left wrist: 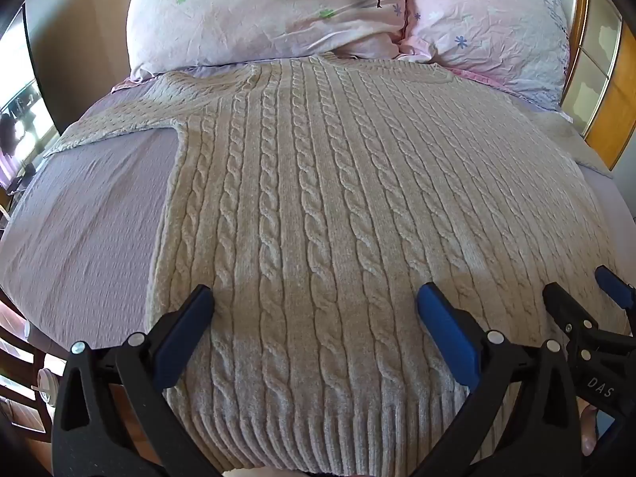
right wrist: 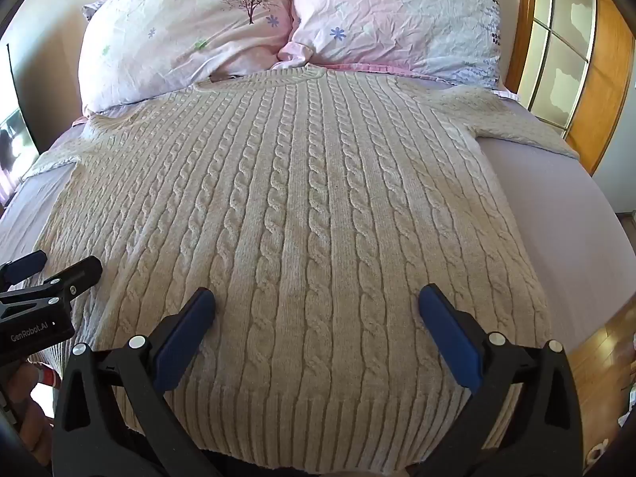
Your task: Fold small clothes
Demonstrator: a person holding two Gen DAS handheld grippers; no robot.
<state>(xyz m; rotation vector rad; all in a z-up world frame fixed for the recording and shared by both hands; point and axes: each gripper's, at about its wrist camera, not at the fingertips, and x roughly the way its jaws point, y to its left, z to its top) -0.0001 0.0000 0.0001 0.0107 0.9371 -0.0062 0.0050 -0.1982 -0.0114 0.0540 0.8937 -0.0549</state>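
A cream cable-knit sweater (left wrist: pixel 318 198) lies flat and face up on the bed (left wrist: pixel 79 218), its collar (right wrist: pixel 286 75) touching the two pillows (left wrist: pixel 270 12) at the head and its ribbed hem (left wrist: pixel 318 429) at the near edge, right under both cameras.

On the left, one sleeve (left wrist: pixel 119 119) runs out sideways over the lilac sheet. The left gripper (left wrist: pixel 316 302) hovers over the hem on that side, jaws spread wide, with nothing between them. Whether its fingertips touch the knit or sit just above it is hard to tell from this angle.

The middle of the body is smooth, with the cables running straight from hem to collar and no crease or fold in it.

Just beside it, the right gripper (right wrist: pixel 318 302) hovers over the hem's right part, jaws equally wide and empty. Further right, the other sleeve (right wrist: pixel 516 127) stretches out toward the wooden wardrobe (right wrist: pixel 596 79).

By the look of it, folding has not begun: the sweater is only spread out. Both sleeves are yet to be brought in over the body, and then the body must be doubled over hem to collar. With both grippers open at the hem, a pinch on that edge seems the likely first grasp.
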